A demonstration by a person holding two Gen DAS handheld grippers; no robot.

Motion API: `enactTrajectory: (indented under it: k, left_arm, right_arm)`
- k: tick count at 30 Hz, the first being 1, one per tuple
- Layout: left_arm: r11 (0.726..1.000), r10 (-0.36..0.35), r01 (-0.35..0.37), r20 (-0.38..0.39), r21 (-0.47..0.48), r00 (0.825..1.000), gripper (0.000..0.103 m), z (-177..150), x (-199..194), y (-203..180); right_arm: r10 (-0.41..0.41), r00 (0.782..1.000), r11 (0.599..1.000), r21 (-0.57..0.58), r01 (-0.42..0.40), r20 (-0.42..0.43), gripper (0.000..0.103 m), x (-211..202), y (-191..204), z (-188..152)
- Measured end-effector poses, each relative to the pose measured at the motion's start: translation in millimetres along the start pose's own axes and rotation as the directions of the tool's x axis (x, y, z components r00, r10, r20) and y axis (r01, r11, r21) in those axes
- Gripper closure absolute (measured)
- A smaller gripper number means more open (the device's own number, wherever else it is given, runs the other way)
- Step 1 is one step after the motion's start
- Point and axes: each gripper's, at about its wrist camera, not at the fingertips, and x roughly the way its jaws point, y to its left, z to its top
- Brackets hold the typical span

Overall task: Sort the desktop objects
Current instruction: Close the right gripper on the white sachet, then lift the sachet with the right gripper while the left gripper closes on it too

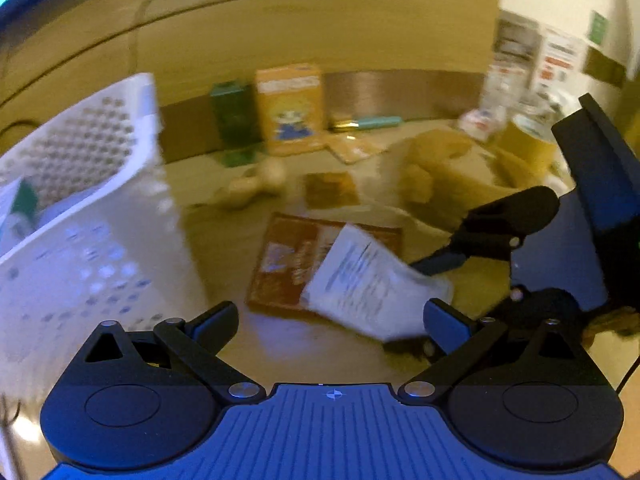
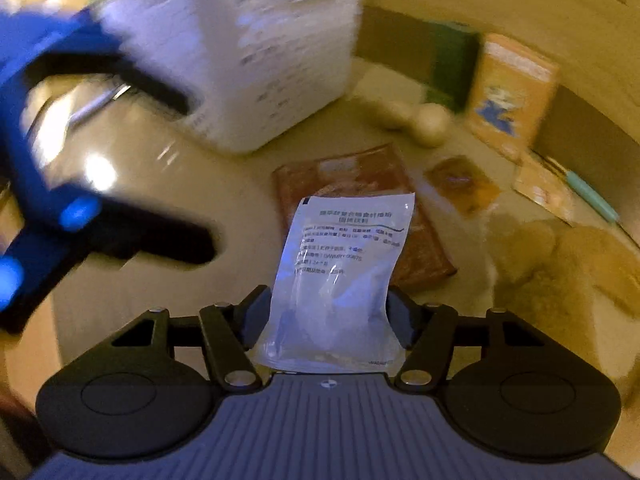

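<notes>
We've got the white sachet (image 2: 344, 272) pinched in the right gripper (image 2: 328, 316) (left gripper (image 1: 332, 320) gaping, empty), so keep it squeezed till we're over the white basket (image 2: 256, 56).

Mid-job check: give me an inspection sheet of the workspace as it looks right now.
Surface: pale tabletop, glare spots, mostly blurred.
Job's things: white printed sachet between the right gripper's jaws; white perforated basket on the left; brown flat packet under the sachet.
Clutter: orange box, green box, wooden peg figure, small amber packet, plush toy, teal pen.
Grippers: left gripper open, empty; right gripper closed on the sachet.
Cables: nothing seen.
Surroundings: wood-panelled wall, notices at right.
</notes>
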Motion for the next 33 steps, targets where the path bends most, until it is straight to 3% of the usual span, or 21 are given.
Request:
enactTrajectory:
  k: [2, 6, 14, 19, 26, 28, 29, 30, 32, 33]
  left_arm:
    - [0.998, -0.058, 0.059, -0.02, 0.031, 0.998, 0.0, 3, 10, 1]
    - [0.981, -0.16, 0.168, -0.082, 0.094, 0.984, 0.0, 8, 34, 3]
    - [0.943, -0.204, 0.239, -0.163, 0.231, 0.965, 0.0, 6, 65, -9]
    - [0.919, -0.286, 0.331, -0.216, 0.216, 0.934, 0.0, 2, 80, -11]
    - [0.911, -0.313, 0.353, -0.2, 0.211, 0.928, 0.001, 1, 80, -8]
    - [0.911, -0.317, 0.355, -0.195, 0.209, 0.928, 0.008, 1, 78, -8]
    - [0.911, -0.329, 0.364, -0.19, 0.195, 0.925, 0.022, 2, 75, -6]
    - [0.907, -0.352, 0.384, -0.19, 0.171, 0.916, 0.026, 3, 74, -4]
    - [0.92, -0.349, 0.373, -0.182, 0.118, 0.919, 0.048, 5, 71, 3]
    - [0.923, -0.354, 0.374, -0.183, 0.093, 0.917, 0.051, 5, 71, 8]
  right_arm:
    - [0.054, 0.998, 0.996, -0.072, -0.056, -0.022, 0.036, -5, 1, -6]
    - [0.076, 0.996, 0.98, -0.18, -0.084, -0.053, 0.036, -13, 7, -14]
    - [0.088, 0.994, 0.964, -0.245, -0.101, -0.064, 0.04, -24, 15, -23]
    - [0.085, 0.995, 0.939, -0.328, -0.1, -0.059, 0.042, -26, 27, -26]
    - [0.062, 0.998, 0.923, -0.379, -0.069, -0.03, 0.043, -27, 30, -28]
    - [0.054, 0.998, 0.92, -0.387, -0.056, -0.016, 0.043, -27, 30, -28]
    - [0.054, 0.998, 0.921, -0.386, -0.055, -0.014, 0.043, -28, 30, -28]
    - [0.046, 0.999, 0.921, -0.387, -0.045, -0.006, 0.043, -28, 30, -28]
    - [0.043, 0.999, 0.922, -0.385, -0.044, -0.011, 0.044, -28, 27, -27]
    - [0.038, 0.999, 0.92, -0.39, -0.038, -0.009, 0.044, -28, 27, -28]
